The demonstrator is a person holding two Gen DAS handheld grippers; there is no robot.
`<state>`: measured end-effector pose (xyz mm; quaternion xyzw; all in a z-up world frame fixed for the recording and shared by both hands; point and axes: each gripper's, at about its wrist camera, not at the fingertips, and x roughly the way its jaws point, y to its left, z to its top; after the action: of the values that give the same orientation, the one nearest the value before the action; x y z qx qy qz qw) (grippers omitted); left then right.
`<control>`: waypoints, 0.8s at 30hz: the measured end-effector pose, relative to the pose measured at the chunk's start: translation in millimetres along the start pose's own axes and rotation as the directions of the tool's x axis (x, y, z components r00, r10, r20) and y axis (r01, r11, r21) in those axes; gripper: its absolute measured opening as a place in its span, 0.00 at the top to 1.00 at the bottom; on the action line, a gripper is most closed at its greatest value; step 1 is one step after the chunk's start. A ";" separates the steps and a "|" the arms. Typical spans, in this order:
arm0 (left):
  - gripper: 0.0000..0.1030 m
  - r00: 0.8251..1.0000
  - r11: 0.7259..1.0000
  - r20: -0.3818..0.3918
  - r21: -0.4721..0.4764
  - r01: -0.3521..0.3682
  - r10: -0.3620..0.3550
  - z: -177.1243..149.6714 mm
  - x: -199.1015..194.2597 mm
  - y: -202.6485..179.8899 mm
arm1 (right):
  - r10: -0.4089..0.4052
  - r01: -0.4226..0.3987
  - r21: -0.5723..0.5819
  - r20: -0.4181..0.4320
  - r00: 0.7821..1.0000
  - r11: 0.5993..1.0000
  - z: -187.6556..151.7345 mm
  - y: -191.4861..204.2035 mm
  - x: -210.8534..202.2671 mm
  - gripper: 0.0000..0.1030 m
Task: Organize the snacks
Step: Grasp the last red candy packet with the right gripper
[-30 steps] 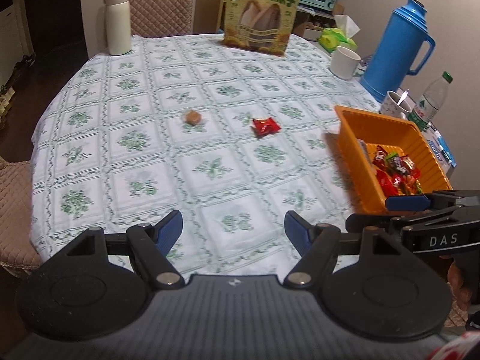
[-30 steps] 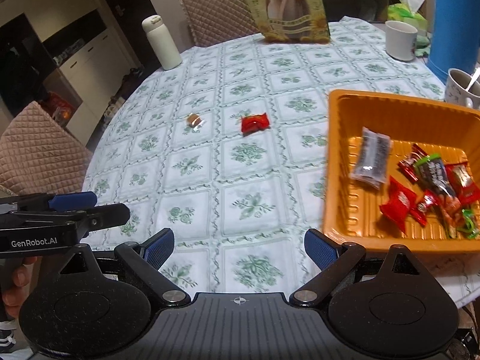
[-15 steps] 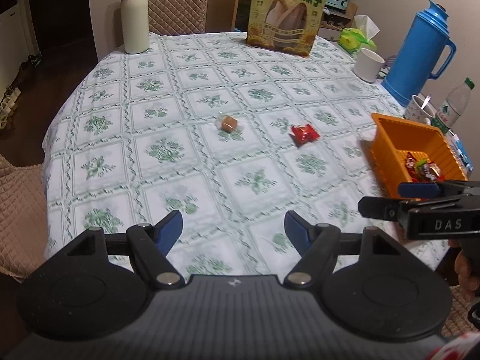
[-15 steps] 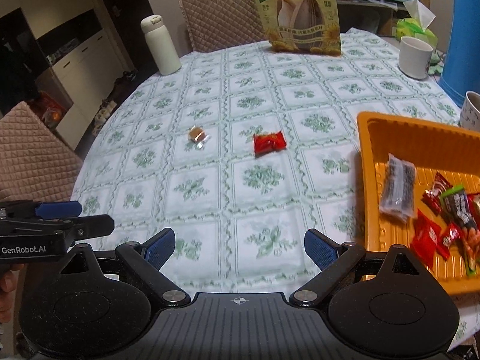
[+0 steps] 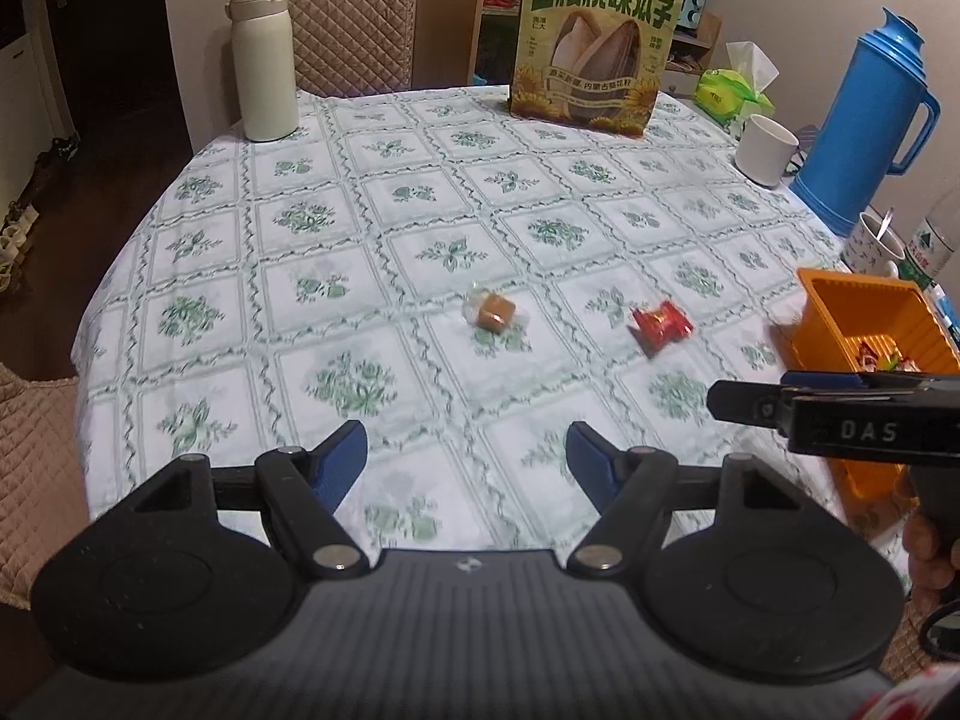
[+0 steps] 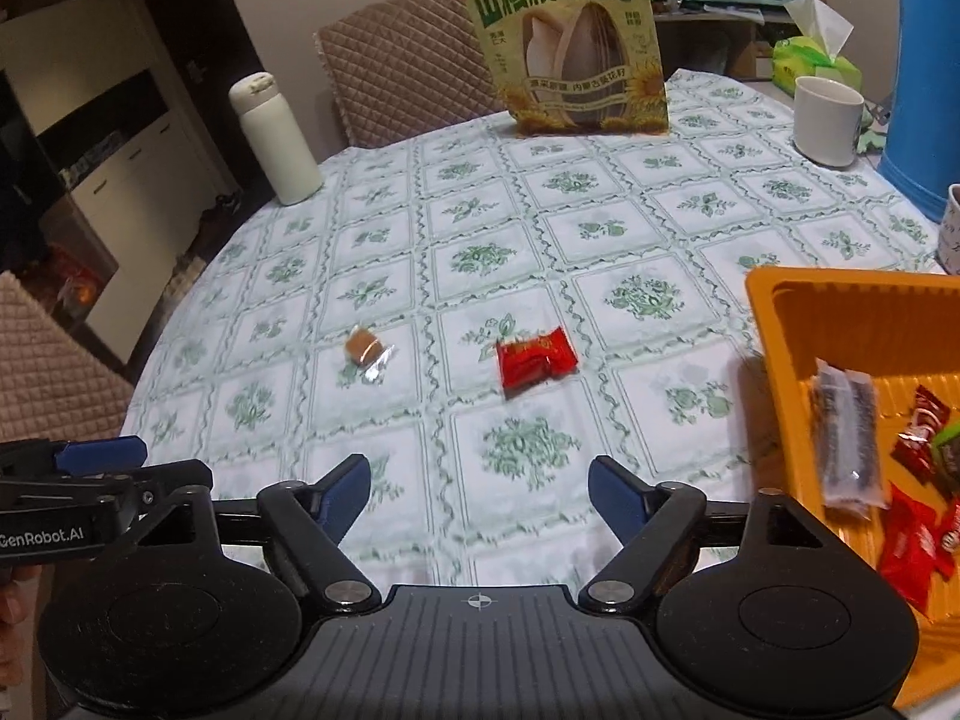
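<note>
A brown candy in clear wrap (image 5: 493, 311) (image 6: 364, 350) and a red wrapped candy (image 5: 658, 325) (image 6: 536, 360) lie loose on the flowered tablecloth. An orange tray (image 5: 859, 303) (image 6: 852, 306) at the right holds several wrapped snacks. My left gripper (image 5: 467, 461) is open and empty above the near table, short of the brown candy. My right gripper (image 6: 479, 489) is open and empty, short of the red candy, with the tray to its right.
A large sunflower-seed bag (image 5: 599, 42) stands at the far edge. A white flask (image 5: 264, 60) is far left. A white mug (image 5: 767, 149), blue thermos (image 5: 864, 120), tissue pack (image 5: 735, 93), a second cup and a water bottle crowd the right. Quilted chairs surround the table.
Both grippers have swung left and forward toward the two loose candies. The tray has slid toward the right edge of both views. Both stayed open.
</note>
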<state>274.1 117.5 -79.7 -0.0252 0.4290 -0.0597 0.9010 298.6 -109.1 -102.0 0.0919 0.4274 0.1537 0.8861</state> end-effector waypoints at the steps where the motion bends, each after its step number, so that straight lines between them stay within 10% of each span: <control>1: 0.34 1.000 1.000 0.001 0.002 0.003 -0.003 2.6 3.6 0.2 | -0.007 0.007 0.000 -0.001 1.000 1.000 2.5 0.3 4.4 0.27; 24: 0.38 0.999 1.000 -0.049 -0.015 0.022 -0.023 35.2 69.2 9.0 | -0.035 0.041 0.110 -0.056 0.998 0.993 36.4 -15.2 89.8 0.40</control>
<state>345.4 117.3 -111.6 -0.0351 0.4511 -0.0674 0.8892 383.0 -92.9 -149.4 0.1288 0.4608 0.1152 0.8705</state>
